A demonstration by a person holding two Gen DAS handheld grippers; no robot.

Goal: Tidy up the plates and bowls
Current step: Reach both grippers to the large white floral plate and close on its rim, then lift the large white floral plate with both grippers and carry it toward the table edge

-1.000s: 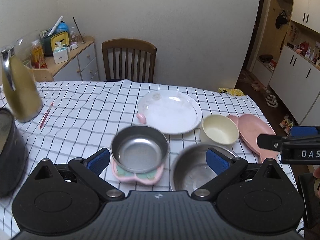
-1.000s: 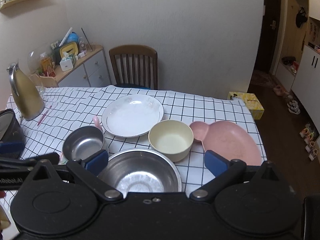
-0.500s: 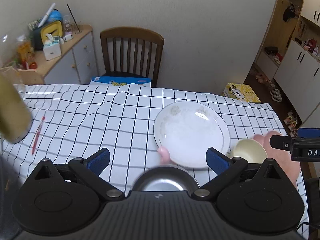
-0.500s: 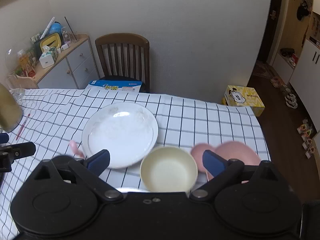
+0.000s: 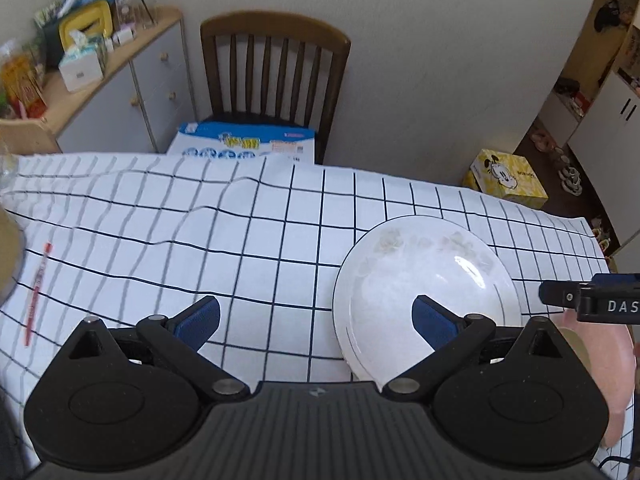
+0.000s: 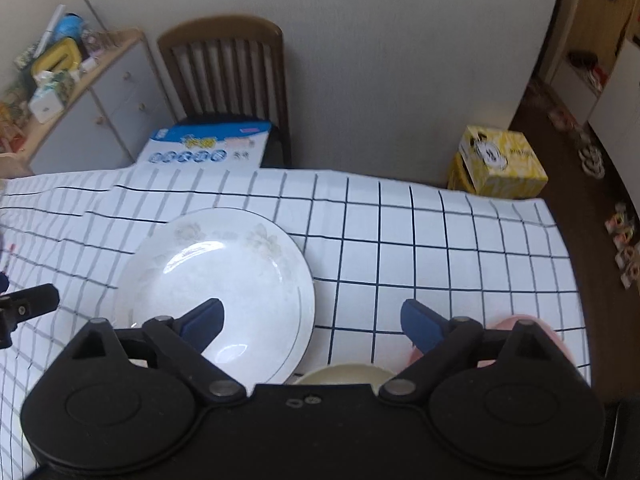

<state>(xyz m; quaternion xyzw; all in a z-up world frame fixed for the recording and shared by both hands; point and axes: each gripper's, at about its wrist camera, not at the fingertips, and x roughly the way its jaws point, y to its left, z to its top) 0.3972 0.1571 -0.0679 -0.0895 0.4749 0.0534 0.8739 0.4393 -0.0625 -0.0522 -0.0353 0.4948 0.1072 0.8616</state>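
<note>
Both grippers flank the white floral plate (image 6: 224, 280), probably to lift it from opposite rims. The left gripper (image 5: 316, 320) stands wide and empty; the right gripper (image 6: 312, 318), jaws just narrowing slightly, is also spread with nothing between them.

Glossy white ceramic-looking plate (image 6: 224, 276) on a checked cloth tablecloth (image 5: 240, 232) — smooth pink dish (image 6: 552, 340) at its right edge, dark wooden chair (image 5: 276, 68) beyond.

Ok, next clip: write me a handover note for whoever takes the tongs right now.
Left tongs: open, empty, over the checked cloth beside the white plate.
Right tongs: open, empty, jaws just closing slightly, between the white plate and the pink dish; cream bowl just under them.
Done: nothing stacked in these views.
Left: gather plates and bowls; the metal bowls are out of view.
</note>
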